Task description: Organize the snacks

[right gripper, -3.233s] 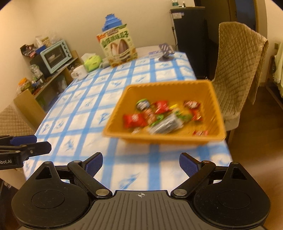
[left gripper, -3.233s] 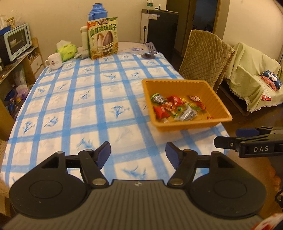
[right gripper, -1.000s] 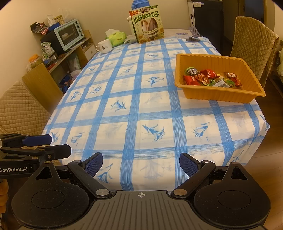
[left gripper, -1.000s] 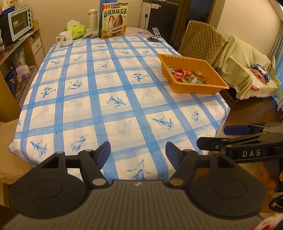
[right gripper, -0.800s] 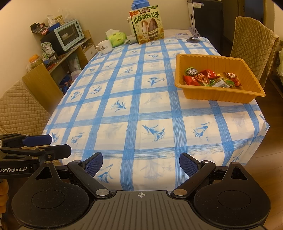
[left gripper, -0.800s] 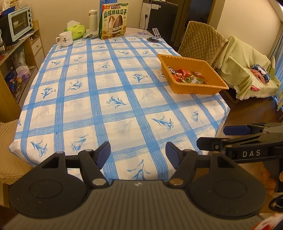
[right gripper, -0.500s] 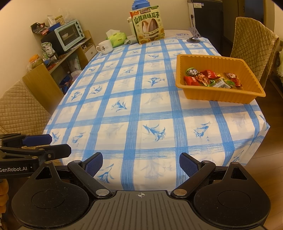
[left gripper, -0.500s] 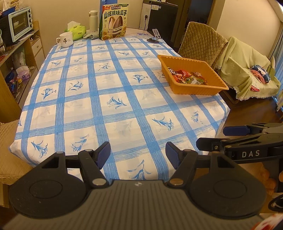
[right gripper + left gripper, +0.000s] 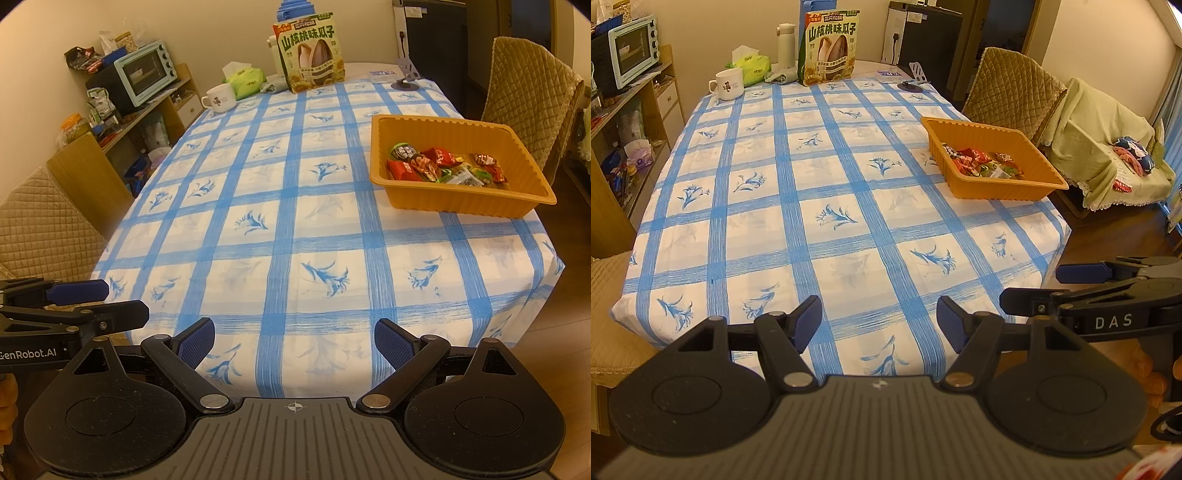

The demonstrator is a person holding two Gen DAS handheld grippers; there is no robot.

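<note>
An orange tray (image 9: pixel 999 186) stands near the right edge of the blue-checked table (image 9: pixel 812 206); it also shows in the right wrist view (image 9: pixel 461 203). Several wrapped snacks (image 9: pixel 982 164) lie inside it, also seen in the right wrist view (image 9: pixel 439 166). My left gripper (image 9: pixel 879 323) is open and empty, held off the table's near edge. My right gripper (image 9: pixel 294 341) is open and empty, also back from the near edge. Each gripper shows side-on in the other's view, the right gripper (image 9: pixel 1082 286) and the left gripper (image 9: pixel 88 299).
A large sunflower-seed bag (image 9: pixel 829 46), a white mug (image 9: pixel 728 85), a tissue pack (image 9: pixel 750 66) and a thermos (image 9: pixel 786 38) stand at the far end. A phone stand (image 9: pixel 913 79) is far right. Quilted chairs (image 9: pixel 1008 96) flank the table. A shelf with a toaster oven (image 9: pixel 629 55) is left.
Since 3.2 s ago both grippers have pulled far back from the tray to beyond the table's near edge. Over the last second they have barely moved.
</note>
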